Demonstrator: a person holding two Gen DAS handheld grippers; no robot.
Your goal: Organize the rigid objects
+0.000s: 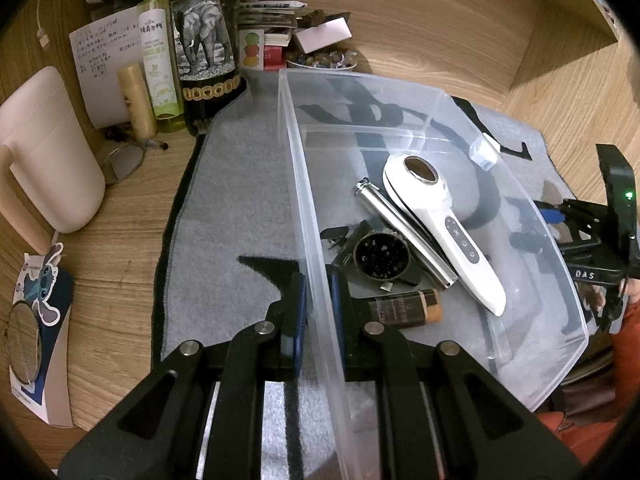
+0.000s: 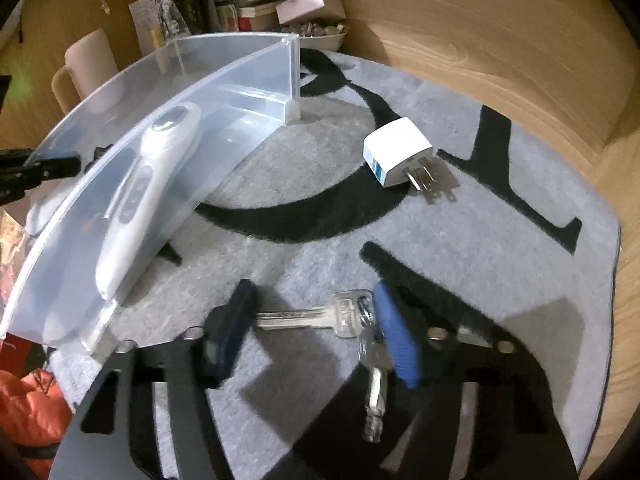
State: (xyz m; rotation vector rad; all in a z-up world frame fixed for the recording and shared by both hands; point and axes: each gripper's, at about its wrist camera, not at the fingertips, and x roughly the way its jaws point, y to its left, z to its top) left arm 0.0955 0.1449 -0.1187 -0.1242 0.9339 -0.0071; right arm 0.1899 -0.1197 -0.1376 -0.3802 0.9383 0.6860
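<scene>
A clear plastic bin point(image 1: 308, 216) stands on a grey mat. My left gripper point(image 1: 319, 308) is shut on the bin's left wall, one finger on each side. Inside lie a white handheld device point(image 1: 444, 224), a silver tube point(image 1: 404, 232), a round black grinder point(image 1: 380, 256) and a small brown bottle point(image 1: 408, 308). In the right wrist view my right gripper point(image 2: 312, 332) is open and low over the mat, with a bunch of silver keys point(image 2: 344, 316) between its fingers. A white plug adapter point(image 2: 398, 152) lies further out. The bin point(image 2: 224, 120) is to the left.
Bottles point(image 1: 156, 60), a printed elephant box point(image 1: 204, 40), a beige mug point(image 1: 48, 152), a bowl of beads point(image 1: 320, 60), papers and a round mirror point(image 1: 22, 344) crowd the wooden desk left and behind the mat point(image 1: 240, 200). A wooden wall point(image 2: 500, 40) rises at the right.
</scene>
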